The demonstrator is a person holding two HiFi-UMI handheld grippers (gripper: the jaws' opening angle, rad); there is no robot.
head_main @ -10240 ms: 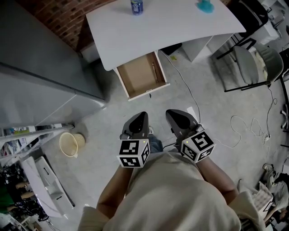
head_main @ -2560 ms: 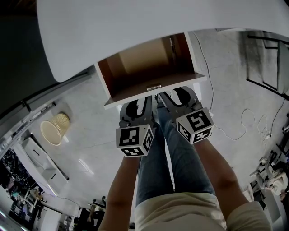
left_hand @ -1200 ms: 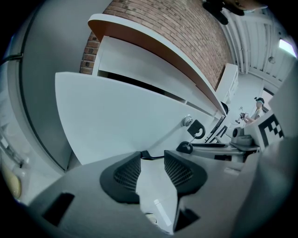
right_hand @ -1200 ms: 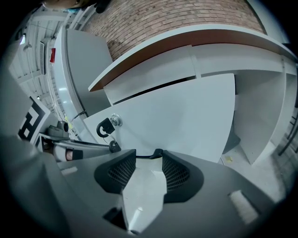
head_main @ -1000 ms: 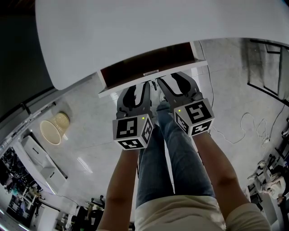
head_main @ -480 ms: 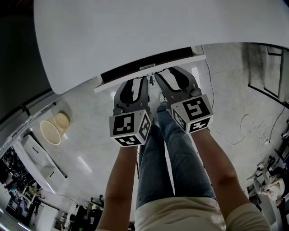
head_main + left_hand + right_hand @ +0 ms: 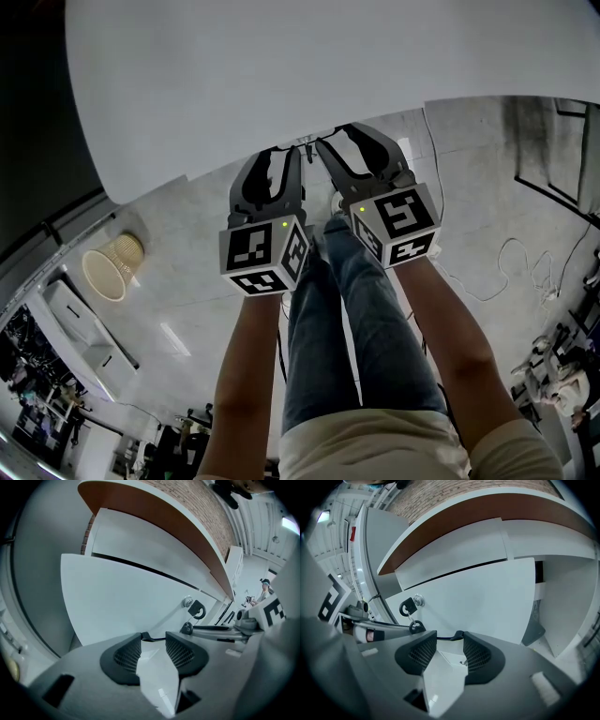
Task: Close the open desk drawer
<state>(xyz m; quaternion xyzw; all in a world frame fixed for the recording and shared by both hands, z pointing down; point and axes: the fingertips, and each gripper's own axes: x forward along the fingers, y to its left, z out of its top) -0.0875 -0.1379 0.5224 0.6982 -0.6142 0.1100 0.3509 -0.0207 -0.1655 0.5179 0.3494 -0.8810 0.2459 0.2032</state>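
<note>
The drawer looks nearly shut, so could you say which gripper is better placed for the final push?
Left and right look equal: the left gripper and right gripper sit open at the drawer front, flanking its lock. Push with both.

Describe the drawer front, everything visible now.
The drawer front is a plain white panel, upright under the desktop, a thin dark seam above it; it looks shut or nearly so. Its round metal lock holds a black-headed key. The left gripper and right gripper, fingers apart, sit at its lower part.

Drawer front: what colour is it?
The drawer front is white; the right gripper view shows it best.
</note>
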